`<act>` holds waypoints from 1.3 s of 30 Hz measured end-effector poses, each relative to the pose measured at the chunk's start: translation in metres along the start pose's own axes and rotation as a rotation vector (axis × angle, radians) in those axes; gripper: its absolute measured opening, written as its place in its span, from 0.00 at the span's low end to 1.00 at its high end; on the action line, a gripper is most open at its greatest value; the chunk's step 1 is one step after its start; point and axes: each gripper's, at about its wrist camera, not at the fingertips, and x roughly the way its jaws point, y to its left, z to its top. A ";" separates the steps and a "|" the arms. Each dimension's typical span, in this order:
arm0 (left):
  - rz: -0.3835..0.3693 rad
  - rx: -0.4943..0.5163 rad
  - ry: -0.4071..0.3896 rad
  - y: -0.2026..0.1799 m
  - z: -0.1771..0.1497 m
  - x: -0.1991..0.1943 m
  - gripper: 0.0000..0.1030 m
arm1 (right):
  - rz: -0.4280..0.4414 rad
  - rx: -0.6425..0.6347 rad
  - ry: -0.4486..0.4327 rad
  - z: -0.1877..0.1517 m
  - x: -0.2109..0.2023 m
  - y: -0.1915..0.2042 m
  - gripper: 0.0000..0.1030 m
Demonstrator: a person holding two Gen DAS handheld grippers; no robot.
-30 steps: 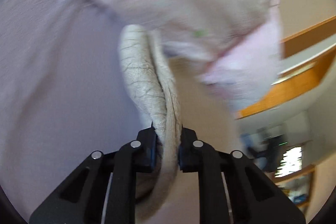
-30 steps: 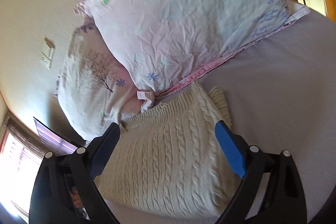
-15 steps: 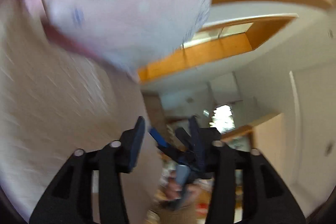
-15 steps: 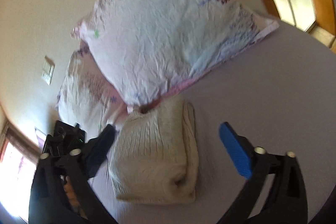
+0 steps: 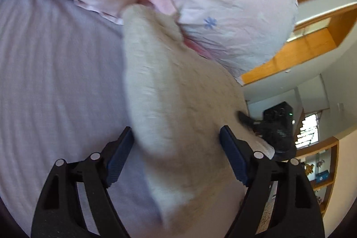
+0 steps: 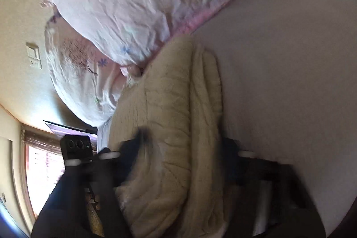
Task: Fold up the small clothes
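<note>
A folded cream cable-knit sweater lies on the lilac bed sheet, its far end against the pillows. My left gripper is open, its blue-padded jaws on either side of the sweater's near end. In the right wrist view the sweater fills the middle, folded in thick layers. My right gripper is blurred and dark; its jaws stand wide apart on both sides of the sweater. The other gripper's camera body shows at the left.
Two pink floral pillows lie at the head of the bed behind the sweater, also in the left wrist view. A wall with a light switch and a bright window are at the left. Wooden shelving is at the right.
My left gripper let go of the sweater edge, swung away, and now straddles the folded sweater with open jaws. My right gripper pulled back, then moved in close over the sweater.
</note>
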 end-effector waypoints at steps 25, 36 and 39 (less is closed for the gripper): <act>0.277 0.310 -0.339 0.004 -0.090 -0.173 0.75 | -0.181 -0.235 -0.132 -0.061 0.050 0.096 0.12; 0.462 0.426 -0.332 -0.007 -0.119 -0.153 0.94 | 0.027 -0.407 -0.280 -0.129 -0.029 0.136 0.45; 0.524 0.442 -0.356 -0.013 -0.128 -0.147 0.98 | 0.063 -0.452 -0.161 -0.154 -0.001 0.145 0.45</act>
